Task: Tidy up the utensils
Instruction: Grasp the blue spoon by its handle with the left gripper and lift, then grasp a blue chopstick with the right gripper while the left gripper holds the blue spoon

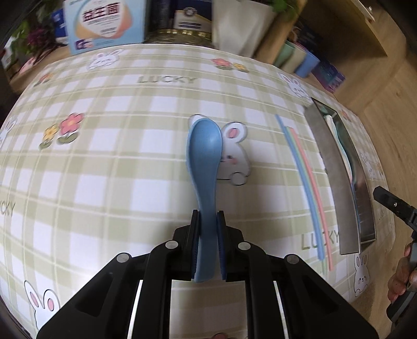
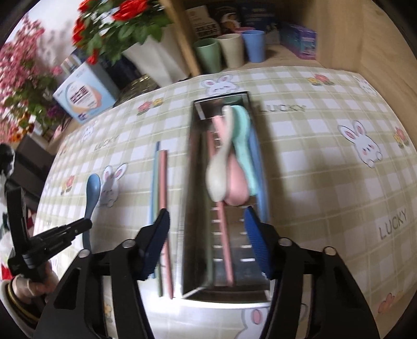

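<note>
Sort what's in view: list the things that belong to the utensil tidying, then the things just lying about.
Part of the job: blue spoon clamped in the left gripper; metal tray holding white spoon, pink spoon and green spoon; loose chopsticks; right gripper.

Just lying about: cups, flower pot, box.

This is a home, a dining or living corner. Beneath the tongs lies a checked tablecloth [image 1: 104, 167] printed with rabbits, flowers and the word LUCKY. Beyond the tongs, along the far table edge, stand a white pot of red flowers [image 2: 122, 23], a pale blue carton [image 1: 104, 23] and a tin [image 1: 182, 28]. Farther back, pastel cups [image 2: 232, 50] and small boxes [image 2: 299, 41] sit on a wooden shelf [image 2: 338, 39]. To the right of the left tongs, wood flooring [image 1: 385, 109] shows.
</note>
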Tool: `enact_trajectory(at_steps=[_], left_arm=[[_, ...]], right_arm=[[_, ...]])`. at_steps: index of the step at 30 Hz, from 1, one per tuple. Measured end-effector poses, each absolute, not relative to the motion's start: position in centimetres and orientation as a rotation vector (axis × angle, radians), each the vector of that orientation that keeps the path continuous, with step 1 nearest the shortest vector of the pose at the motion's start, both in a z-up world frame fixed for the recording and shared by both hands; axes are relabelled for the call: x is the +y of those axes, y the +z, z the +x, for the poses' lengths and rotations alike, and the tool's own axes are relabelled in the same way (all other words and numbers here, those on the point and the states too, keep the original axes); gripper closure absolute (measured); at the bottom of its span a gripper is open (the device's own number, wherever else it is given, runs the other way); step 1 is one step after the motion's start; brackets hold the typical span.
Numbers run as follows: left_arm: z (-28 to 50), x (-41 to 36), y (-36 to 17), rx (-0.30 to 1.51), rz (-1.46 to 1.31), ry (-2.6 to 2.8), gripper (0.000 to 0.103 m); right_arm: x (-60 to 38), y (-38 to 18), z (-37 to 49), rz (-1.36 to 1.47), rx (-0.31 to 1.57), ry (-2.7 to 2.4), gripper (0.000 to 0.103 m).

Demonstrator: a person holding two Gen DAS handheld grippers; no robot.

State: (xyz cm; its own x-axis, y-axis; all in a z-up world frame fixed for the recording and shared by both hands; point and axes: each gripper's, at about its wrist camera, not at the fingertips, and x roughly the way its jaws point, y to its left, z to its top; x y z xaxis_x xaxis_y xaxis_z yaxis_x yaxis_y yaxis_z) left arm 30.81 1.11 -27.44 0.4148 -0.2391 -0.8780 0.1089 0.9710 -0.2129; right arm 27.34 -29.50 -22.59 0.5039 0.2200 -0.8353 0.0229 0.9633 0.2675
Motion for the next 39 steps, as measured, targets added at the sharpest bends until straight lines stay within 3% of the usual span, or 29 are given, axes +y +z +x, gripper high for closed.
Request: enact_trajectory(at_steps=[6, 9, 16, 18, 31, 39], left_arm=[[30.3, 3.9, -27.7, 1.108, -0.146, -0.184, 0.091], [30.0, 5.3, -28.0, 1.100, -0.167, -0.180, 0.091], [30.1, 6.5, -28.1, 1.084, -0.197, -0.182, 0.091], [30.2, 6.6, -28.7, 1.105, -0.193, -0.173, 0.096], [30.0, 7.7, -29.0, 1.088, -0.252, -0.204, 0.096], [29.9, 7.9, -29.1, 1.081, -0.255, -0.215, 0.095]], right_arm=[[-24.6, -23.0, 28.5, 0.174, 1.053, 0.212, 0.074], [-22.3, -23.4, 29.3, 0.127, 1.066, 0.246, 0.079], [-19.2, -26.0, 32.0, 0.044, 1.141, 0.231, 0.084], [-19.1, -26.5, 32.7, 0.026, 1.157, 0.213, 0.084], [-18.7, -27.8, 35.1, 0.022, 1.195, 0.166, 0.086], [-18.4, -28.2, 34.7, 0.031, 1.184, 0.134, 0.096]])
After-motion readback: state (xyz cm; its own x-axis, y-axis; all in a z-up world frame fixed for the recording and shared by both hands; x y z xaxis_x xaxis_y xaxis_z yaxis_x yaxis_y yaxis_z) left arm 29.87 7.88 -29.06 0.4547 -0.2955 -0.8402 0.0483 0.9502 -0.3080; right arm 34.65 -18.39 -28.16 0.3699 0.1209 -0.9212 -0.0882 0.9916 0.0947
